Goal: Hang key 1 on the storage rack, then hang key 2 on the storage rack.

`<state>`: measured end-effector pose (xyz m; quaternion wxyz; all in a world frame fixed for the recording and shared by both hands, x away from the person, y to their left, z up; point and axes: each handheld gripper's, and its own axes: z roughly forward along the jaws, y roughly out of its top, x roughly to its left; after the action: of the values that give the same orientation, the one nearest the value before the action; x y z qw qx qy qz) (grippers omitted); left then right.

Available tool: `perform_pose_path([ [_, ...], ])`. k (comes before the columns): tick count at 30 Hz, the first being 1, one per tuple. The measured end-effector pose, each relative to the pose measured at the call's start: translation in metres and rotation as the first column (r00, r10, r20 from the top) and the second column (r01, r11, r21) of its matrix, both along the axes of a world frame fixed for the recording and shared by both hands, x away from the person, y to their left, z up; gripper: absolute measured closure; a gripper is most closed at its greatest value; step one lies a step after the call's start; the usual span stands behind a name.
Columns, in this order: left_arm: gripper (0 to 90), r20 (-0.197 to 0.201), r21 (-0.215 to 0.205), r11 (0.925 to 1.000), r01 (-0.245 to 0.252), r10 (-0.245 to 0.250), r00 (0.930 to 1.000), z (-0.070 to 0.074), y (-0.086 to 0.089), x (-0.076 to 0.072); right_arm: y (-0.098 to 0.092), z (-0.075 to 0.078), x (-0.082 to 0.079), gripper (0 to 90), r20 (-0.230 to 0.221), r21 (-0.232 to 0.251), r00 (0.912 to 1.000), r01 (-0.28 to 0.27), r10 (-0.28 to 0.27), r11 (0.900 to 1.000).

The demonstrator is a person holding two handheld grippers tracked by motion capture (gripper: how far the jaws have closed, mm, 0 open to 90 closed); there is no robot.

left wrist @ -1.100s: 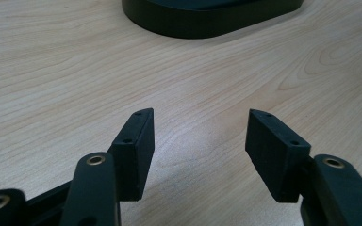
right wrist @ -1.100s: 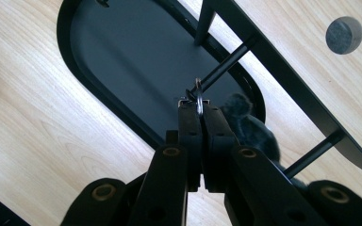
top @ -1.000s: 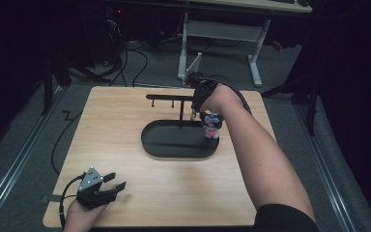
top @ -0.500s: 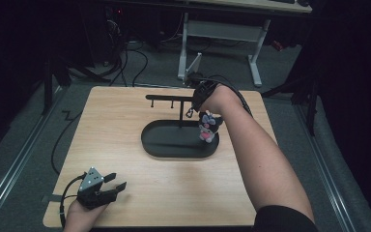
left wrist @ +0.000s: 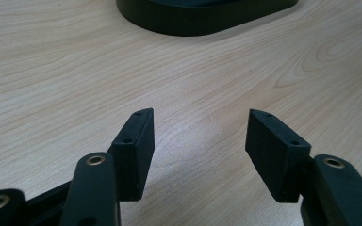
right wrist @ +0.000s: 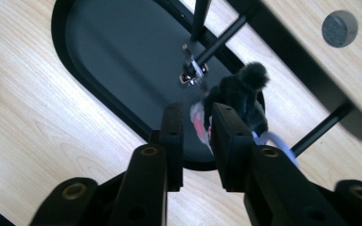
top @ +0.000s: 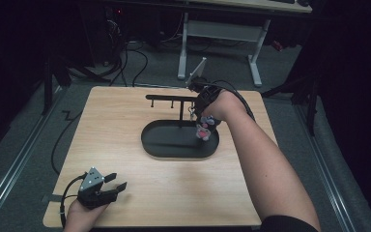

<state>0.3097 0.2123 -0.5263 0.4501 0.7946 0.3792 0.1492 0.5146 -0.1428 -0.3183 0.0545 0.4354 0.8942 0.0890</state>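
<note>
Black tray (top: 159, 147), pale wood table (top: 125, 116)

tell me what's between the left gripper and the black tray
Nothing: bare wooden table runs from the left gripper to the black tray, as its own view shows.

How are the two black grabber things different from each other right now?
The left gripper rests low at the table's near corner; the right gripper reaches over the black tray. The left gripper's jaws stand wide with only bare wood between them; the right gripper's jaws, just opening, sit narrow around a fuzzy charm. Both have black jaws.
</note>
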Motion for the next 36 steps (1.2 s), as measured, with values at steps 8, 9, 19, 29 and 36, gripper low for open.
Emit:
perform_pose_path([
  [8,43.2,-0.003,0.005,0.9999,0.011,-0.011,0.9999,-0.001,-0.004,0.000,-0.020,-0.017,-0.022,65.2,0.010,0.063,0.9993,0.035,-0.035,0.997],
  [9,43.2,-0.002,0.008,0.9999,0.013,-0.013,0.9999,-0.001,-0.004,-0.001,-0.023,-0.020,-0.025,64.5,0.012,0.070,0.9992,0.037,-0.038,0.997],
  [19,43.2,-0.009,0.008,0.9999,0.014,-0.014,0.9999,-0.002,-0.005,0.001,-0.045,-0.046,-0.057,58.5,0.051,0.136,0.9977,0.036,-0.044,0.990],
  [29,42.9,-0.010,0.013,0.9998,0.017,-0.017,0.9998,-0.002,-0.008,0.001,-0.076,-0.089,-0.104,48.0,0.202,0.228,0.9760,0.034,-0.081,0.973],
  [36,42.4,-0.012,0.007,0.9999,0.014,-0.014,0.9998,-0.002,-0.008,0.000,-0.106,-0.151,-0.165,42.6,0.401,0.344,0.8901,0.072,-0.216,0.936],
])
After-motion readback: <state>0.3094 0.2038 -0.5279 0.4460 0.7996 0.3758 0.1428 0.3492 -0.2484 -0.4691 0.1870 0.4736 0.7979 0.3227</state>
